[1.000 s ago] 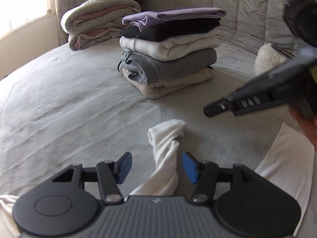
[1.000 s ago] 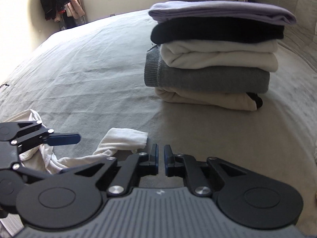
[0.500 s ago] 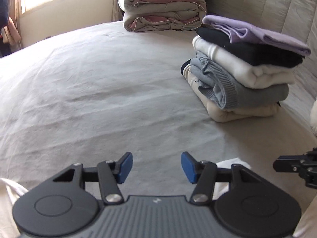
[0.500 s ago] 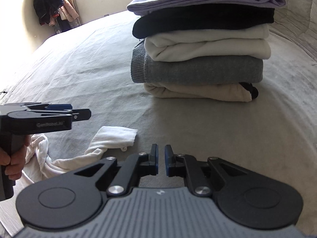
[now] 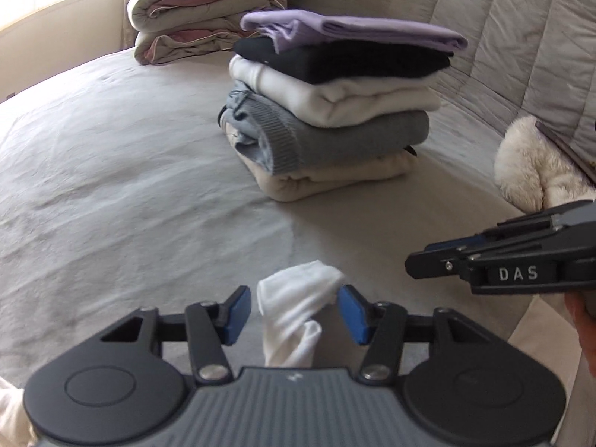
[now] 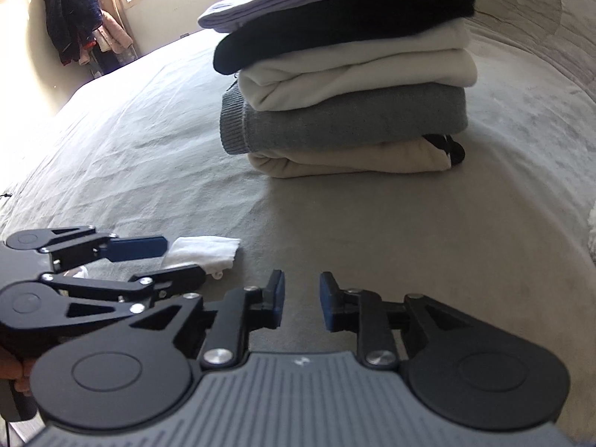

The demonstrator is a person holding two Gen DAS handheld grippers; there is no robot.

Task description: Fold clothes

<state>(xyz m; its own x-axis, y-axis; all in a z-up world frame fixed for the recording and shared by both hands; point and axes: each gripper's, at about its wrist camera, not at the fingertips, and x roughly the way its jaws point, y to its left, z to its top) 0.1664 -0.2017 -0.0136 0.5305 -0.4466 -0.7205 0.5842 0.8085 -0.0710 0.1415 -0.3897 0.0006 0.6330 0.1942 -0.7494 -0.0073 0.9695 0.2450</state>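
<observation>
A white garment lies crumpled on the grey bed; its sleeve end points toward the stack. My left gripper straddles that sleeve end, its jaws closing; the right blue pad grazes the cloth and a small gap still shows at the left pad. In the right wrist view the left gripper comes in from the left, with the sleeve end between its fingers. My right gripper hovers over bare sheet, jaws opening, nothing between them. It also shows side-on at the right of the left wrist view, as the right gripper.
A stack of folded clothes, lilac on top, stands mid-bed just beyond. Folded quilts lie at the headboard. A fluffy white thing sits at the right. More of the pale garment lies lower right. Clothes hang by the window.
The left gripper swung off the sleeve and came back over it, with its jaws narrower around the sleeve end. The right jaws, shut before, have parted.
</observation>
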